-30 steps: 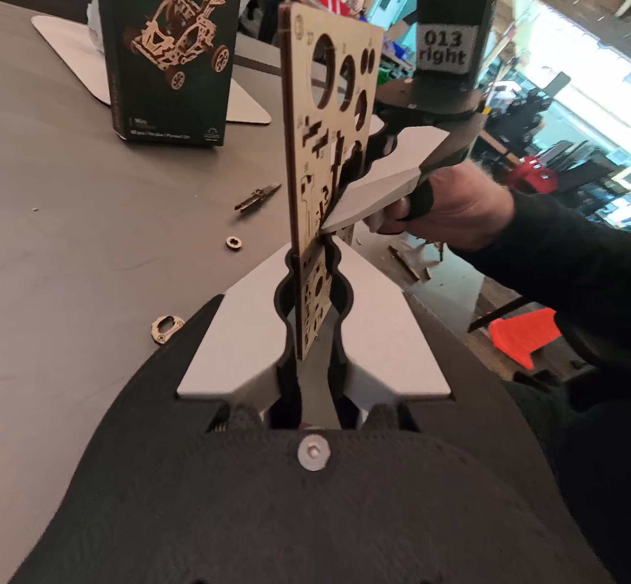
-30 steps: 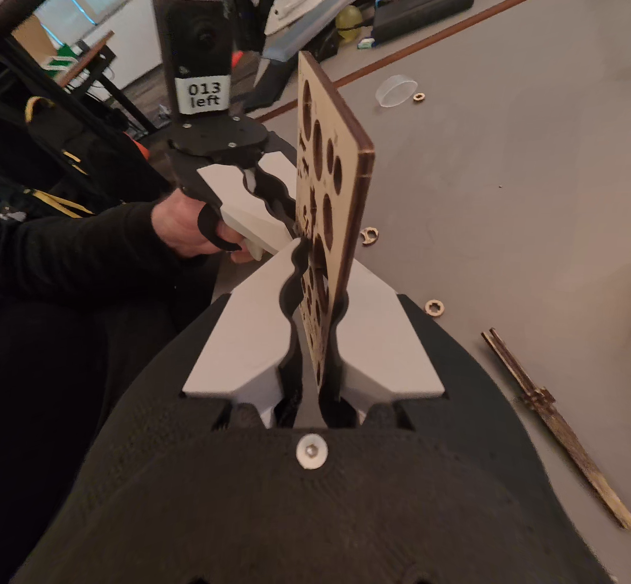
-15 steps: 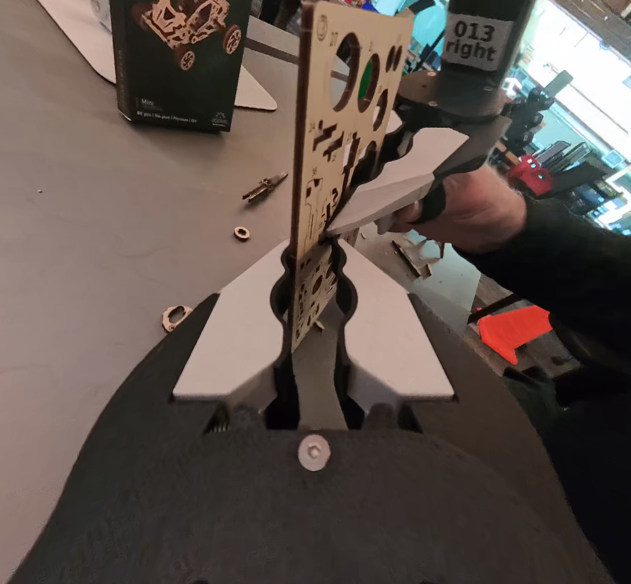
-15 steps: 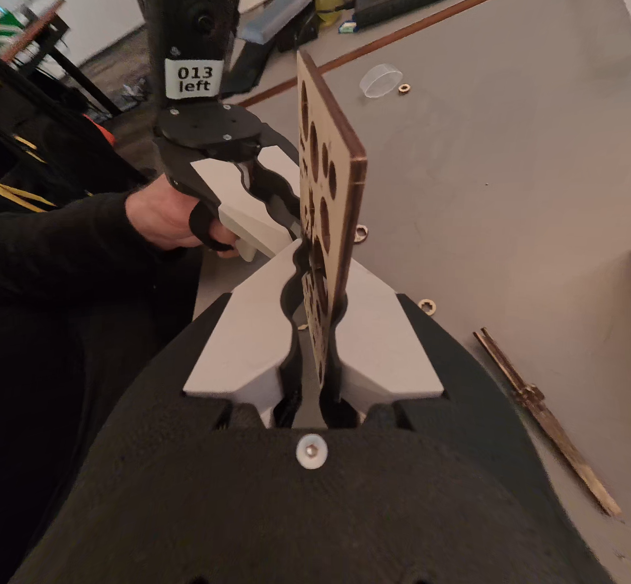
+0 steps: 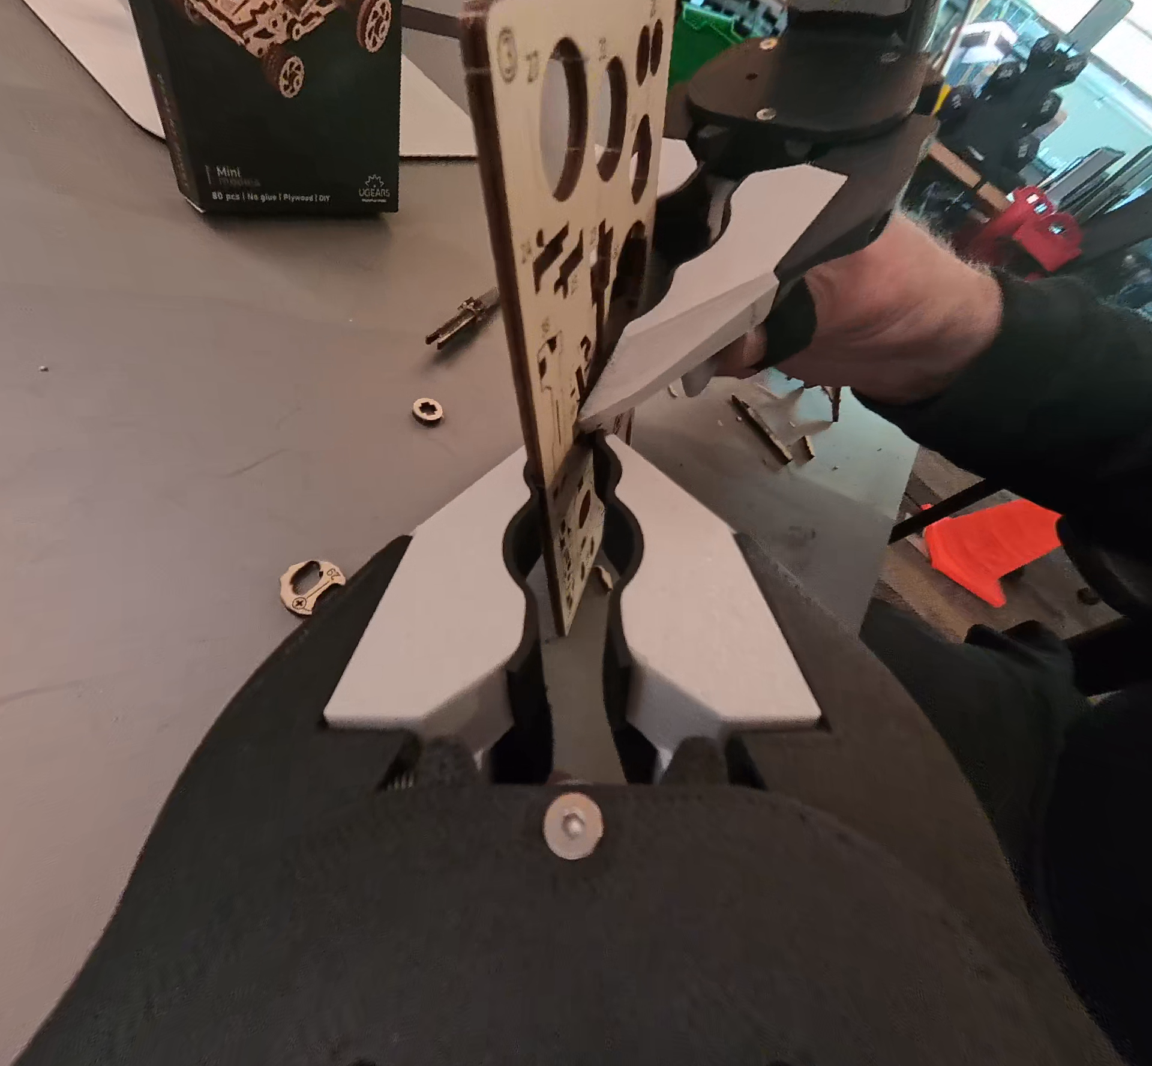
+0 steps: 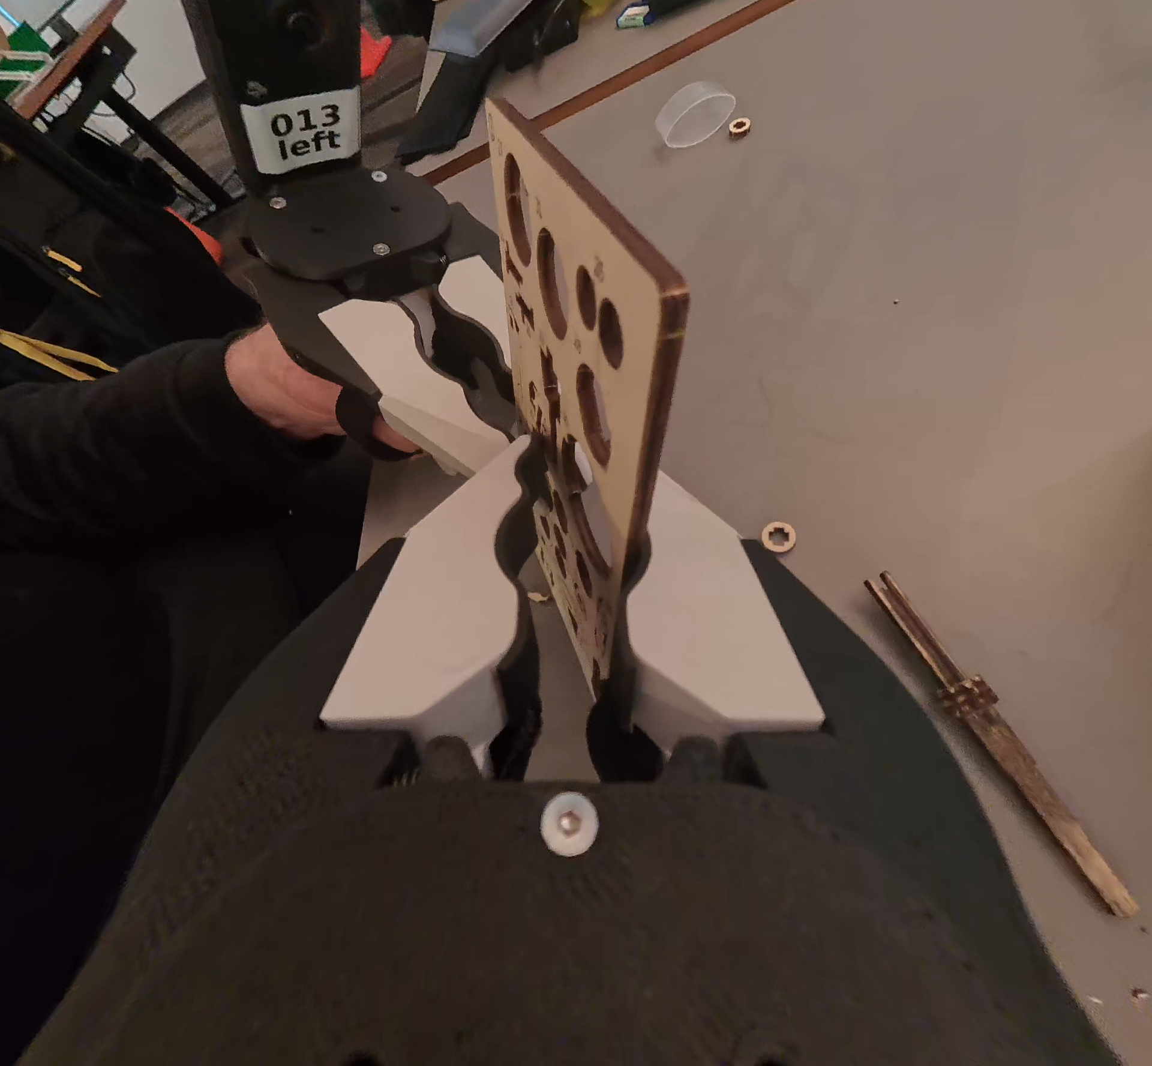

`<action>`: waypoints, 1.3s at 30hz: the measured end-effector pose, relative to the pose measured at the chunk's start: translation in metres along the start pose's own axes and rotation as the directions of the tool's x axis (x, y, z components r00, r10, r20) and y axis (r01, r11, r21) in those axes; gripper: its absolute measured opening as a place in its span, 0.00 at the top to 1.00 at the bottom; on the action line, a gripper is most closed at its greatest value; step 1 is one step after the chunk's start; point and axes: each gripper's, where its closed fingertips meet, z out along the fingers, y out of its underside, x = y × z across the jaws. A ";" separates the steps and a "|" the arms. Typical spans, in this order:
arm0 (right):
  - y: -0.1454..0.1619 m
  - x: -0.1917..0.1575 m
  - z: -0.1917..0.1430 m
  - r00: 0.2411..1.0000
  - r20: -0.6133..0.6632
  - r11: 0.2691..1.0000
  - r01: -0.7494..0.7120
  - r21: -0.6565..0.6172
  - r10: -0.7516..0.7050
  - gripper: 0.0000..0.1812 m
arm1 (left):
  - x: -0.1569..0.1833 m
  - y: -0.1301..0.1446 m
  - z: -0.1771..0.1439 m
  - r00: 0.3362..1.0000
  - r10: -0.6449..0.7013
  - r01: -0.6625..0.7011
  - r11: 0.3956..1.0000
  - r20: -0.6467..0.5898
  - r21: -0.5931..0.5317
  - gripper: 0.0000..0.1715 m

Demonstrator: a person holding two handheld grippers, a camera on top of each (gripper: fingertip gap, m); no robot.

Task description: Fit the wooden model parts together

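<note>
**Both grippers on the parts sheet, nothing fitted yet**

My left gripper (image 5: pixel 570 462) is clamped on the plywood parts sheet (image 5: pixel 580 175), holding it upright on edge above the grey table (image 5: pixel 187 412). My right gripper (image 6: pixel 576 475) pinches the same sheet from the other side. Step looks like freeing a part. Next: push one out without snapping it. Loose wooden washer (image 5: pixel 429 411), slotted wooden piece (image 5: pixel 312 587) and kit box (image 5: pixel 268 57) sit further out.

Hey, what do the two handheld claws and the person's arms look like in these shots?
Each claw, left and right, has a wide textured black body with a silver screw at its middle, pale grey wedge-shaped fingers with wavy black inner pads, and a black camera post bearing a white label. Both arms wear long black sleeves; a black loop wraps one finger.
</note>
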 end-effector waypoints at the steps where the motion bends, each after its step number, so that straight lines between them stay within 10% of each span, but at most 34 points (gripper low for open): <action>1: 0.000 0.000 0.000 1.000 -0.010 1.000 0.007 -0.008 -0.007 0.92 | 0.000 0.000 0.000 1.000 0.002 -0.002 1.000 0.009 -0.002 0.93; 12: -0.004 0.005 -0.001 0.992 -0.116 0.999 0.038 -0.032 -0.041 0.91 | -0.007 -0.006 0.001 0.987 0.060 -0.062 0.998 0.147 0.010 0.91; 39: -0.001 0.014 -0.011 0.990 -0.136 0.999 0.029 -0.045 -0.035 0.85 | -0.003 -0.006 0.008 0.997 -0.078 0.076 0.996 0.029 0.051 0.94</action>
